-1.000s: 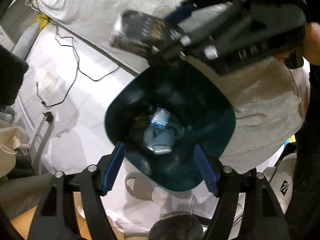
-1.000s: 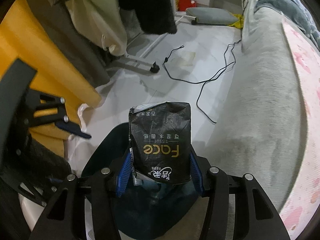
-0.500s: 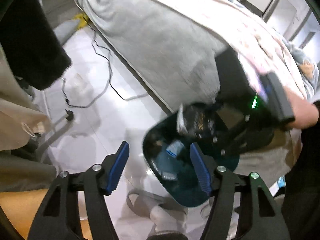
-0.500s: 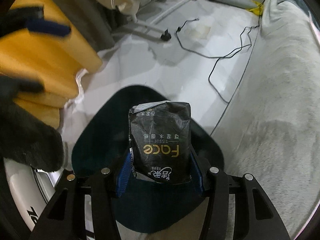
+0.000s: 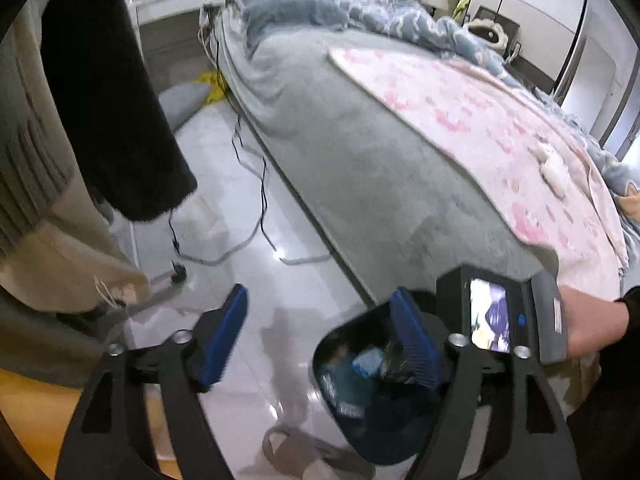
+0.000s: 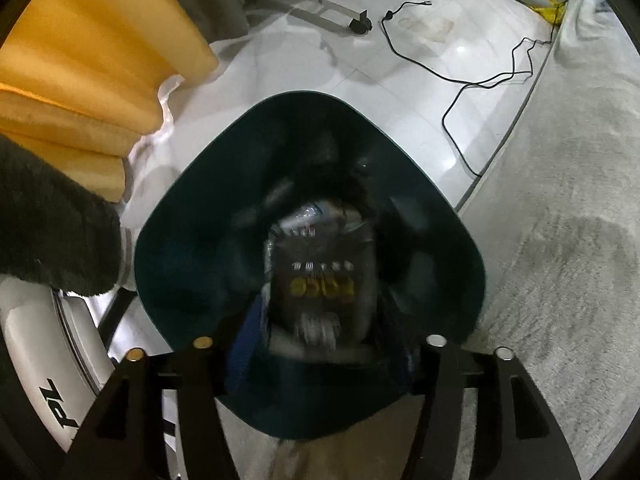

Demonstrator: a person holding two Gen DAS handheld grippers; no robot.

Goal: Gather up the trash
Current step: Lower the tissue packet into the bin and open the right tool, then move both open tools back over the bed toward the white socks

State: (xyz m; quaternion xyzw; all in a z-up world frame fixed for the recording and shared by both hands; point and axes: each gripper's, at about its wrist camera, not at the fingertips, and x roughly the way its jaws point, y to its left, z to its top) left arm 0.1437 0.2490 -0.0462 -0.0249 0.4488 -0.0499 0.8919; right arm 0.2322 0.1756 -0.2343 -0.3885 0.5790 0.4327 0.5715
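A dark teal trash bin (image 6: 192,240) stands on the white floor beside the bed. My right gripper (image 6: 320,350) points straight down into its mouth with its jaws opening. A black tissue pack (image 6: 320,280) is blurred just below them, loose from the blue pads and dropping among other wrappers. My left gripper (image 5: 320,340) hangs open and opening wider above the floor left of the bin (image 5: 340,412), nothing between its fingers. In the left wrist view the right tool's housing with a small screen (image 5: 490,314) sits over the bin, held by a hand (image 5: 584,320).
A bed with a grey cover (image 5: 380,168) and a pink blanket (image 5: 480,120) runs along the right. Black cables (image 6: 460,84) trail over the floor. A yellow cushion (image 6: 80,60), hanging dark clothing (image 5: 112,100), a rack's caster foot (image 6: 356,24) and a slipper (image 5: 288,448) crowd the left.
The right gripper sank over the bin and its jaws parted, so the tissue pack left the pads. The left gripper rose, tilted up toward the bed and spread wider.
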